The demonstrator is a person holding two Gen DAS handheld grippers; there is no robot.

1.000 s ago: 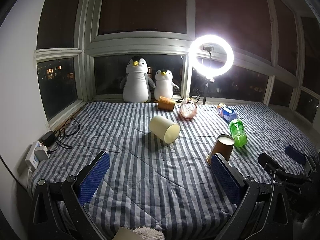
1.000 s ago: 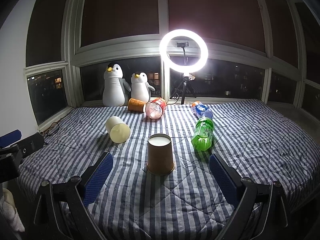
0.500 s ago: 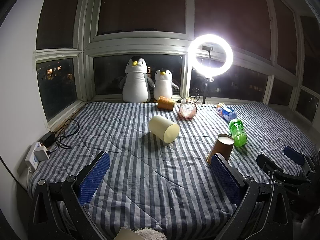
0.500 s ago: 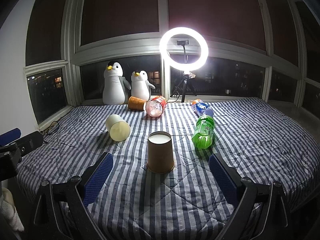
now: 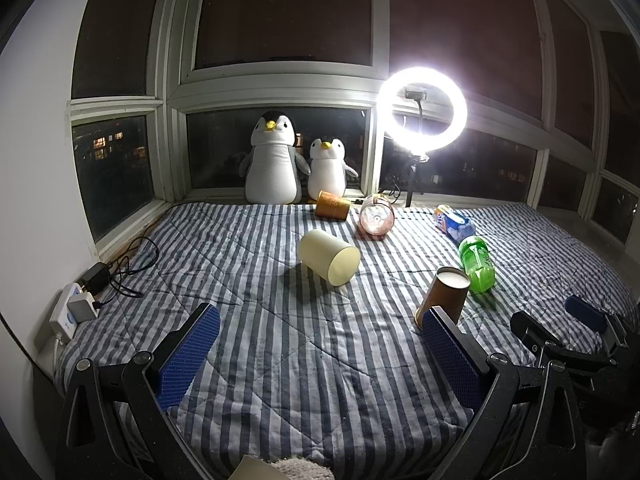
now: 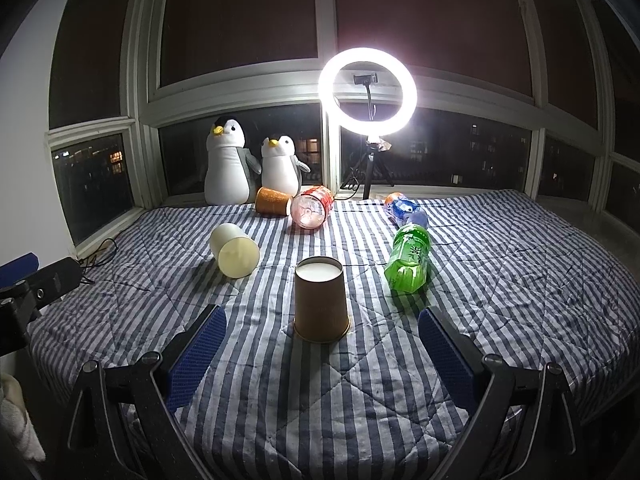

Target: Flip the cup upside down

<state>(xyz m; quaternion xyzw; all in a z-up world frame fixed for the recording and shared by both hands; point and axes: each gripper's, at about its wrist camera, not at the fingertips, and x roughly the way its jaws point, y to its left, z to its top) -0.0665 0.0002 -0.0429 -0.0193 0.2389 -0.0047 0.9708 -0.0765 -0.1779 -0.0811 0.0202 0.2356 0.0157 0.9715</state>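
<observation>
Left wrist view: the left gripper (image 5: 320, 354) hangs spread wide over the striped quilt (image 5: 304, 360), nothing between its blue pads. Only this view shows the power strip (image 5: 72, 312) with its plugged-in adapters at the quilt's left edge. The brown paper cup (image 5: 444, 296) stands mouth-down beyond the right-hand finger, touching the green bottle (image 5: 476, 264). A cream cup (image 5: 330, 256) lies on its side farther out, ahead of the gripper. The right gripper (image 5: 576, 332) shows at the right edge, released.

Right wrist view: the right gripper (image 6: 322, 354) is spread wide and empty. The brown paper cup (image 6: 321, 300) stands inverted, base up, centred just ahead of the fingertips and clear of both. Here a gap separates it from the green bottle (image 6: 410, 258). Two plush penguins (image 6: 250, 168) sit by the window near the ring light (image 6: 368, 92).
</observation>
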